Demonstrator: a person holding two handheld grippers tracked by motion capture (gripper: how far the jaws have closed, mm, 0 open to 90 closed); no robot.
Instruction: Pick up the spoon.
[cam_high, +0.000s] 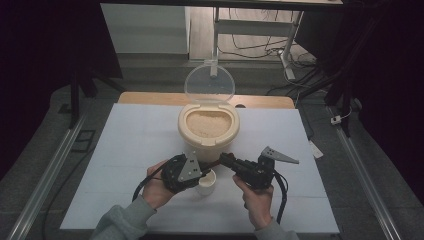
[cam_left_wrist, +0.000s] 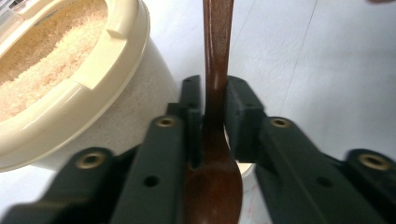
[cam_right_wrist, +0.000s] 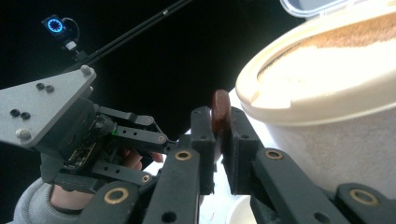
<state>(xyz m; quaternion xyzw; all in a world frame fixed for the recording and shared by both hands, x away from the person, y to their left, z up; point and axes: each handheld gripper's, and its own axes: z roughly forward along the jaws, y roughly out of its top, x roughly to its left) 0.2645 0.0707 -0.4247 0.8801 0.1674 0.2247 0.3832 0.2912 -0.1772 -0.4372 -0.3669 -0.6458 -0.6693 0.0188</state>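
A brown wooden spoon (cam_left_wrist: 215, 70) is held between both grippers, just in front of a cream rice container (cam_high: 208, 131) whose clear lid (cam_high: 209, 82) stands up open. My left gripper (cam_left_wrist: 215, 93) is shut on the spoon's neck, with the bowl of the spoon toward the camera. My right gripper (cam_right_wrist: 219, 121) is shut on the tip of the spoon's handle (cam_right_wrist: 221, 109). Below the spoon stands a small white cup (cam_high: 206, 184). The container is full of pale rice (cam_left_wrist: 42, 56). In the high view the left gripper (cam_high: 206, 169) and right gripper (cam_high: 225, 160) meet nose to nose.
The container and cup stand on a white mat (cam_high: 130, 150) over a wooden table. Metal rails run along both sides of the table on the floor. Cables and a desk frame (cam_high: 255, 27) lie beyond the far edge.
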